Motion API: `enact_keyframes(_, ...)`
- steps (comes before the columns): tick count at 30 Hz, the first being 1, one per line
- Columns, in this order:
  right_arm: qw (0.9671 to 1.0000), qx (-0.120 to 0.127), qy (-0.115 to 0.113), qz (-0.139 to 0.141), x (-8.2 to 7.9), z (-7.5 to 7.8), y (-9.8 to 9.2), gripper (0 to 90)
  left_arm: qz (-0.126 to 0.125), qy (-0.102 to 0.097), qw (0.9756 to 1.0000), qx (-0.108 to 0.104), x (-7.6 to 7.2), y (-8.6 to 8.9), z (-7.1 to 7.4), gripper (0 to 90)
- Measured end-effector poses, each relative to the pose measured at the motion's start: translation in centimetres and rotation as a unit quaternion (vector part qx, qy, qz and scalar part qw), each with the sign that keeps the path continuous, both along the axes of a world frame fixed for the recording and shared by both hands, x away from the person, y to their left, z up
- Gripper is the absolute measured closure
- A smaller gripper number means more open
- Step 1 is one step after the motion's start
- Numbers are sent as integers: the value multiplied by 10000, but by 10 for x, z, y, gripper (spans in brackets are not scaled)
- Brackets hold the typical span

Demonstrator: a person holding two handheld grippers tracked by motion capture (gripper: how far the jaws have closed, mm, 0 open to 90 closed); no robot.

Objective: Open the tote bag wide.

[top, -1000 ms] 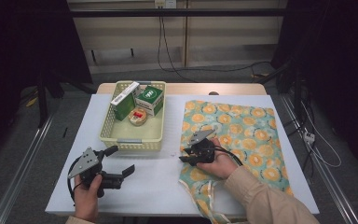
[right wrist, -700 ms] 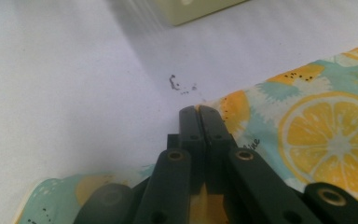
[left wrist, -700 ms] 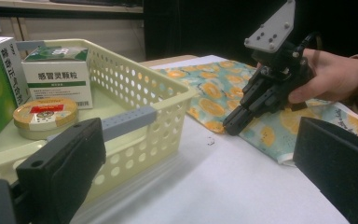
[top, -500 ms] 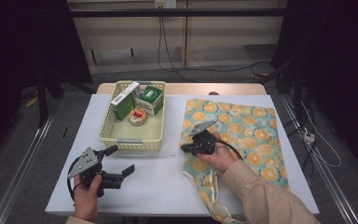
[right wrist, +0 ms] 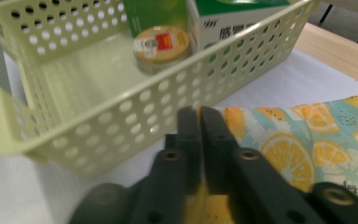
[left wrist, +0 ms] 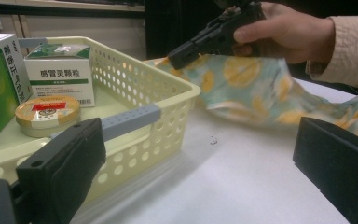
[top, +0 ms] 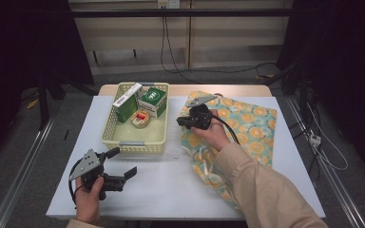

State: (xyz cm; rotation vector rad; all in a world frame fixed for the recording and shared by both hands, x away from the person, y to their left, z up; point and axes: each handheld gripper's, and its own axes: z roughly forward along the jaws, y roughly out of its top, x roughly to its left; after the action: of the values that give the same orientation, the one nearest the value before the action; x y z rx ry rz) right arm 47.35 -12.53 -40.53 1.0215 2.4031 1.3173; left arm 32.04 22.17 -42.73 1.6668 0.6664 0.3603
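L claw (top: 121, 164) sits near the counter's (top: 171, 185) front-left corner, jaws spread wide, nothing betw them; its hand is cut off by the frame bottom. R claw (top: 184, 121) is further back, mid-counter, just right of the basket (top: 133, 142). In the right gripper view its jaws are pressed nearly together, pinching a fold of the orange-print cloth (top: 252, 128); the jaws have just been opening, cloth still betw them. Cloth lies along the counter's right half, front part hidden under the sleeve (top: 266, 185). Basket holds a round tin (top: 140, 117), a green box (top: 153, 101) and a taller box (top: 127, 101); labels too small to read. Cables (top: 171, 42) on the floor beyond the far edge.
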Motion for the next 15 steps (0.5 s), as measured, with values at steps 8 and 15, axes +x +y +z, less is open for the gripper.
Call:
enact_keyframes(8, 9994, -255, -123, 210, -27, 10, -29, 376, -33, -18, 10000, 5, 0, -1, 1, 21)
enact_keyframes(15, 9981, -555, -86, 252, -60, 7, -70, 345, -64, 7, 10000, 53, 0, -6, 1, 21)
